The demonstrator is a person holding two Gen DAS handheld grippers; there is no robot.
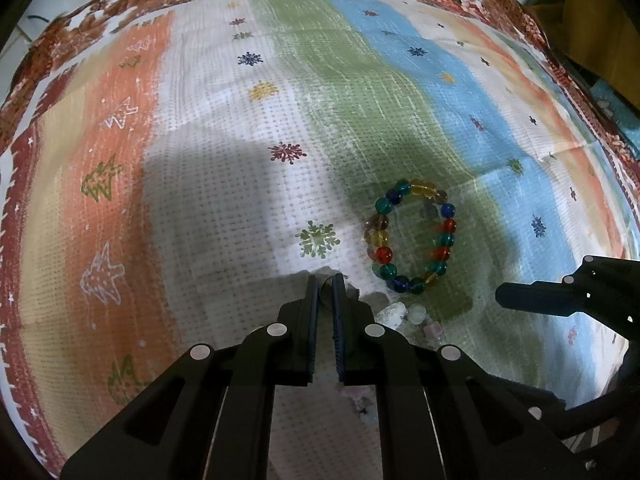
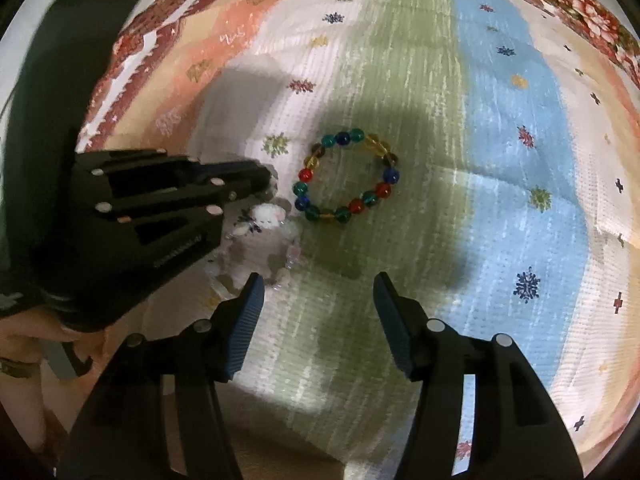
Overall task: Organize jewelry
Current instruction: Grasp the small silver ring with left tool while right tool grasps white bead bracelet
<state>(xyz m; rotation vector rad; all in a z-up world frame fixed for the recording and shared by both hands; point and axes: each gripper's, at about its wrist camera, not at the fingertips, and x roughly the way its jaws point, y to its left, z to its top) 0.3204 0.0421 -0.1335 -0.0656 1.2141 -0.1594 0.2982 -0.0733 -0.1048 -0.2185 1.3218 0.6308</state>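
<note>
Left hand-held gripper (image 1: 326, 280) is clenched, its tips pinching something small and round that I cannot identify. Just right of the tips sits the pale bracelet (image 1: 404, 314); the colored bracelet (image 1: 412, 236) lies farther off on the green stripe of the cloth (image 1: 200, 160).

From the right view, my right hand-held gripper (image 2: 318, 280) hangs released, near side of the colored bracelet (image 2: 346, 176). I should lower straight, straddle one bead run, then close gently so beads don't roll.
</note>
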